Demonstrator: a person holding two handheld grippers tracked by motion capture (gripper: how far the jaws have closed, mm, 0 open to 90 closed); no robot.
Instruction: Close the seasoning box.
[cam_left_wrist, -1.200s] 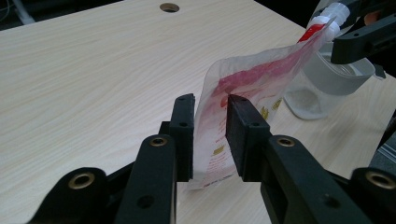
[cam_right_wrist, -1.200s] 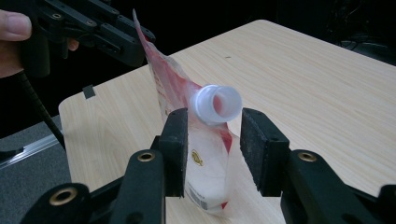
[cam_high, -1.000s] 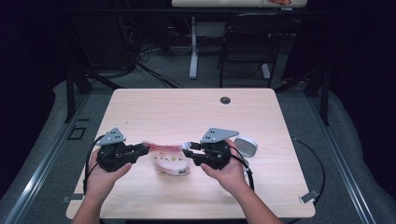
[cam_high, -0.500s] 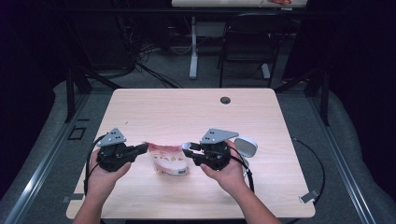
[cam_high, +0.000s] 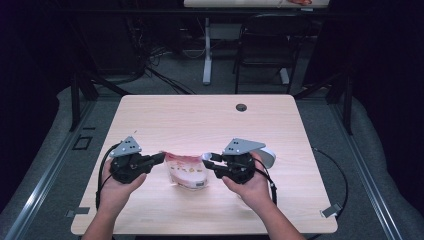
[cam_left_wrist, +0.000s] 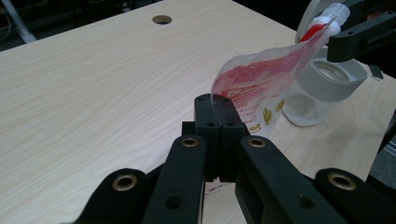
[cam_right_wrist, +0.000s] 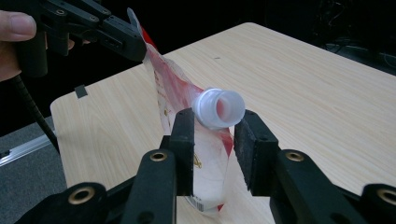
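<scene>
A clear pouch (cam_high: 186, 170) with red print and a white spout (cam_right_wrist: 219, 108) hangs stretched between my two grippers just above the front of the wooden table (cam_high: 200, 120). My left gripper (cam_high: 161, 156) is shut on the pouch's flat end; in the left gripper view its jaws (cam_left_wrist: 215, 105) pinch that edge of the pouch (cam_left_wrist: 261, 88). My right gripper (cam_high: 206, 159) holds the spout end, its jaws (cam_right_wrist: 214, 126) closed on either side of the spout's neck. The left gripper (cam_right_wrist: 126, 44) is seen far off in the right gripper view.
A white-grey round lid (cam_high: 268, 156) lies on the table behind the right hand, also seen past the pouch (cam_left_wrist: 331, 77). A cable hole (cam_high: 241, 107) sits near the far edge. A chair and desk legs stand beyond the table.
</scene>
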